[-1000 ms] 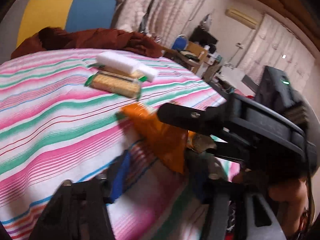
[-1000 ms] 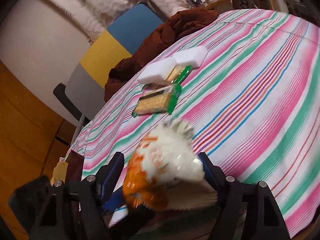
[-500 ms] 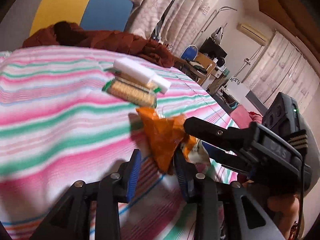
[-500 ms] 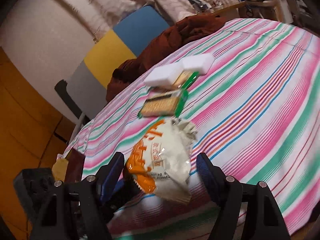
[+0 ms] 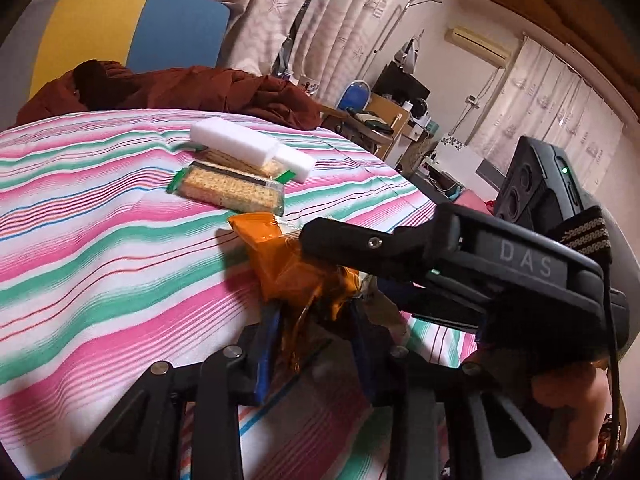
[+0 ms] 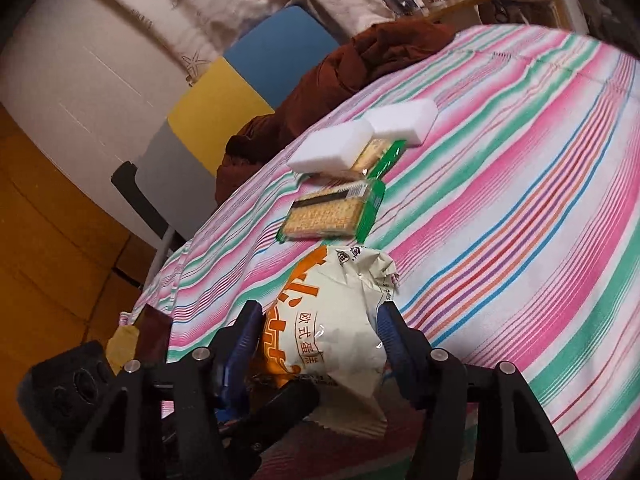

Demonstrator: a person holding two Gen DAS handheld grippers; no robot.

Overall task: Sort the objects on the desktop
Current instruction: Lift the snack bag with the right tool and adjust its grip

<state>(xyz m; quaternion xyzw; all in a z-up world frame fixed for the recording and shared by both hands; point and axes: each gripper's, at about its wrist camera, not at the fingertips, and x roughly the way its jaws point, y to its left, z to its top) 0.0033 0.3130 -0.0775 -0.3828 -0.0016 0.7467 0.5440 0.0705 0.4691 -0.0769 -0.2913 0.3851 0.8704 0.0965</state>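
Setting: a lived-in room of a home. Indicators: a worktop covered with a striped pink, green and white cloth; star-patterned curtains along the wall; a wall-mounted air conditioner; a cluttered wooden side desk; a crumpled brown garment beside a chair with a yellow and blue backrest.

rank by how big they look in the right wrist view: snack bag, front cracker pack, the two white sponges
1. snack bag, largest, though it is nearest the camera, which inflates it.
2. front cracker pack.
3. The two white sponges, near and far, look alike; I would not rank them.
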